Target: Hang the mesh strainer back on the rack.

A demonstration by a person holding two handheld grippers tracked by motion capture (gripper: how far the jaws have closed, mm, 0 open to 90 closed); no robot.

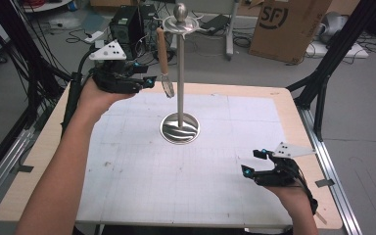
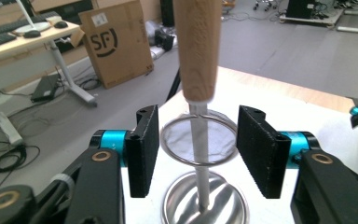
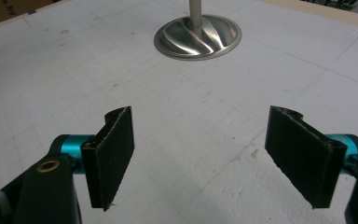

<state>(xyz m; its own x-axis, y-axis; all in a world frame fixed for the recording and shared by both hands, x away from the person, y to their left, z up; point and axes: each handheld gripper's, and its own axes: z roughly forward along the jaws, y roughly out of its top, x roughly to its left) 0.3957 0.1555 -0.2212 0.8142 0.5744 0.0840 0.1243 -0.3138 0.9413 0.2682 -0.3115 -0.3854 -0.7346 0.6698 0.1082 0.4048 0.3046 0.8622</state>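
Note:
A steel stand (image 1: 180, 73) with a round base (image 1: 179, 128) rises from the far middle of the white mat. A small mesh strainer with a wooden handle (image 1: 162, 49) hangs from a hook at the stand's top, its round head (image 1: 167, 85) pointing down. My left gripper (image 1: 146, 83) is raised just left of that head. In the left gripper view the strainer's wire ring (image 2: 199, 140) sits between the open pads (image 2: 145, 149), with the stand's base (image 2: 205, 203) behind it. My right gripper (image 1: 253, 162) rests low at the near right, open with nothing between its jaws (image 3: 212, 158).
A white gridded mat (image 1: 176, 186) covers most of the wooden table (image 1: 39, 161). A cardboard box (image 1: 286, 24) stands on the floor beyond the table. Black frame legs (image 1: 323, 83) and cables flank both sides.

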